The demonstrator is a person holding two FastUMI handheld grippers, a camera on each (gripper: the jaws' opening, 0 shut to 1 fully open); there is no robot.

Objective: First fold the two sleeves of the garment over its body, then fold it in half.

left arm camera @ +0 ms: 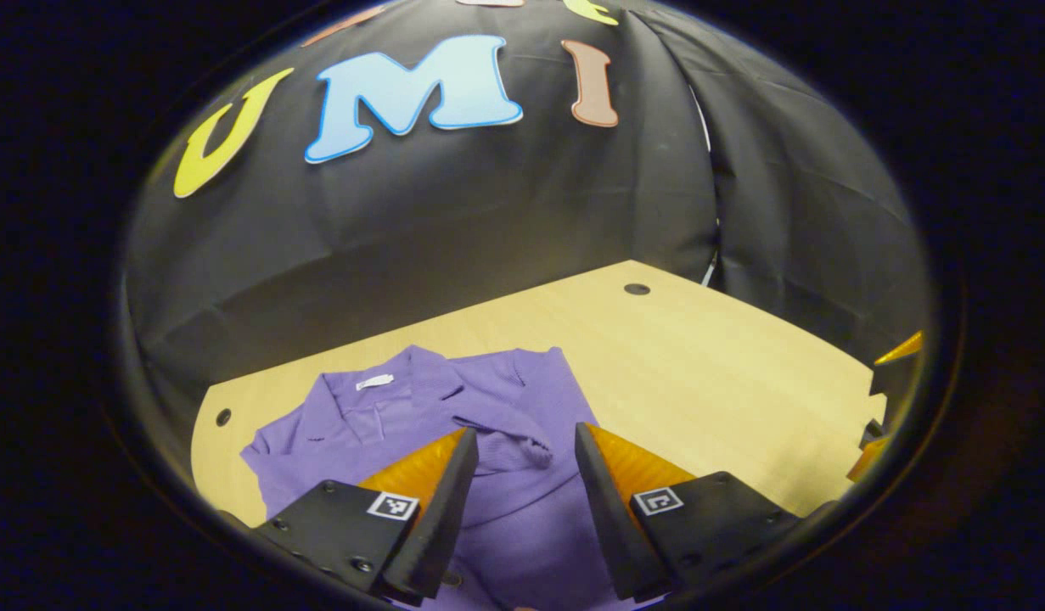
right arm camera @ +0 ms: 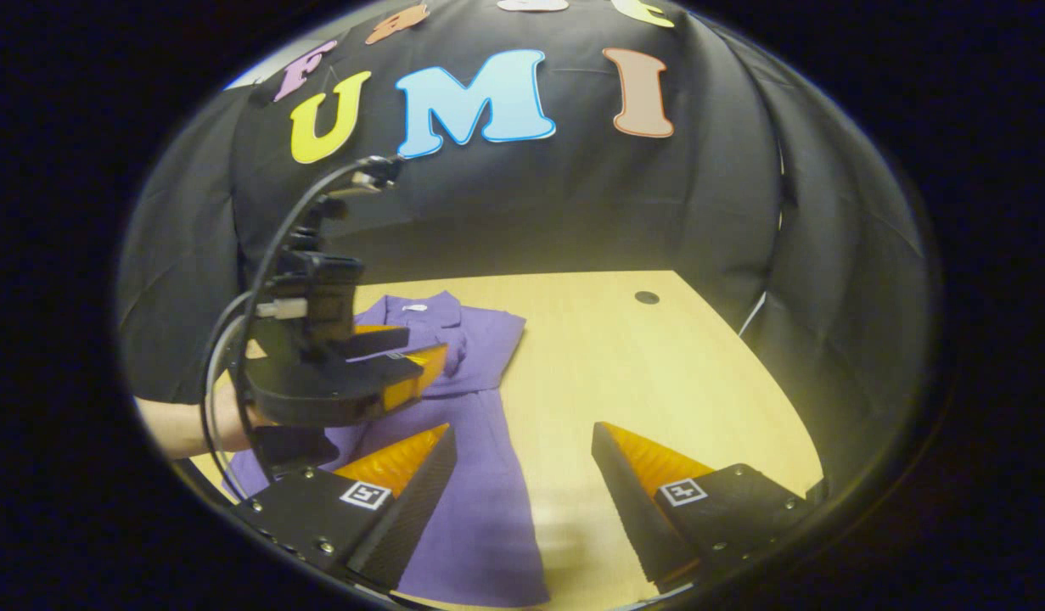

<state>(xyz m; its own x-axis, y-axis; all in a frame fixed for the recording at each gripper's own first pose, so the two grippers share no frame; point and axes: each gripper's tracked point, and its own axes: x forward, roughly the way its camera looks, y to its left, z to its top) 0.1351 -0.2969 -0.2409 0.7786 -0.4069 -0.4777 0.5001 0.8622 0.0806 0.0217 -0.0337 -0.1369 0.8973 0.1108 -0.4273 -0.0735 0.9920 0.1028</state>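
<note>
Both jaws stood apart: left gripper [left arm camera: 522,475] over the purple garment [left arm camera: 454,416], right gripper [right arm camera: 522,475] beside it; the collar label [left arm camera: 374,382] was unreadable

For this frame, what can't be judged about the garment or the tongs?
- Garment hem: left gripper view, cut off at the bottom edge behind the left tongs.
- Its far side: right gripper view, hidden by the left gripper and hand.
- Collar tag: too small to read.
- Right gripper: left gripper view, clipped at the edge.
</note>
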